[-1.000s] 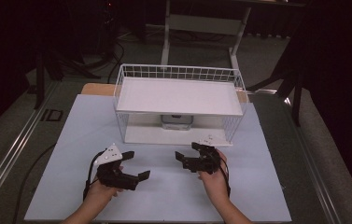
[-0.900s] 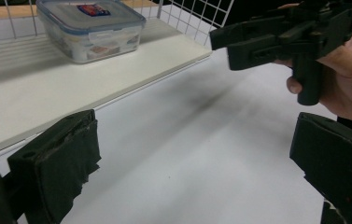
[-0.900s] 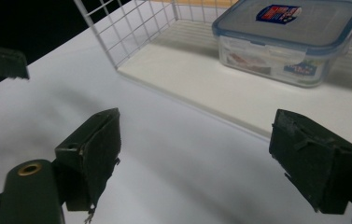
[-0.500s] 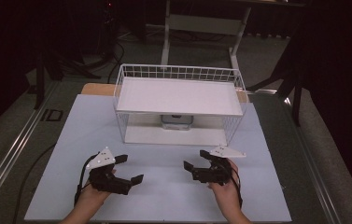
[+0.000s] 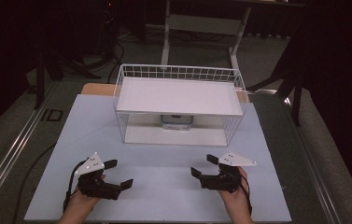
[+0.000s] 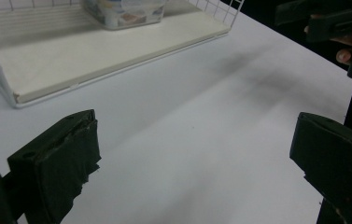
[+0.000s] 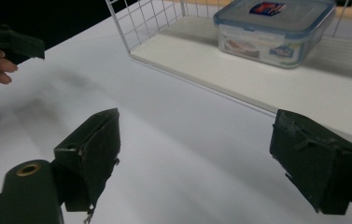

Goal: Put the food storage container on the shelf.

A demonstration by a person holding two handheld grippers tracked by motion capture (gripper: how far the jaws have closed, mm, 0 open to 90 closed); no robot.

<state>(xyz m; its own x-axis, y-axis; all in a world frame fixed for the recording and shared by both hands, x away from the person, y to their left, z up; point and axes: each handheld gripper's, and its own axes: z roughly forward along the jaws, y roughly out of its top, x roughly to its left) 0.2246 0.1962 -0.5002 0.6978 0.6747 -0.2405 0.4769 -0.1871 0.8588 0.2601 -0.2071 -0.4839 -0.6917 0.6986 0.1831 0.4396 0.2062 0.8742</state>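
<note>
The white table (image 5: pixel 164 186) takes up most of the scene, dark floor all round it; toward its far side stands a white wire rack (image 5: pixel 179 108) with a flat upper shelf and a lower board; on that lower board, pushed well back and about midway across, sits a clear lidded food container (image 5: pixel 177 121); nearest the person, both grippers are held low over bare tabletop, well apart from the rack. The left gripper (image 5: pixel 118 173) has its jaws spread wide with nothing between them, and the right gripper (image 5: pixel 204 165) likewise stands wide and empty; the two point inward toward each other more than toward the rack. The container lies ahead of both and between them, its long side running across the table, so either hand would have to reach forward under the upper shelf through the rack's open front; from the high view neither looks clearly nearer. In that view the upper shelf hides most of the container, leaving only its front edge; the left gripper view cuts off its top at the frame edge; the label on its lid is too small to read.
</note>
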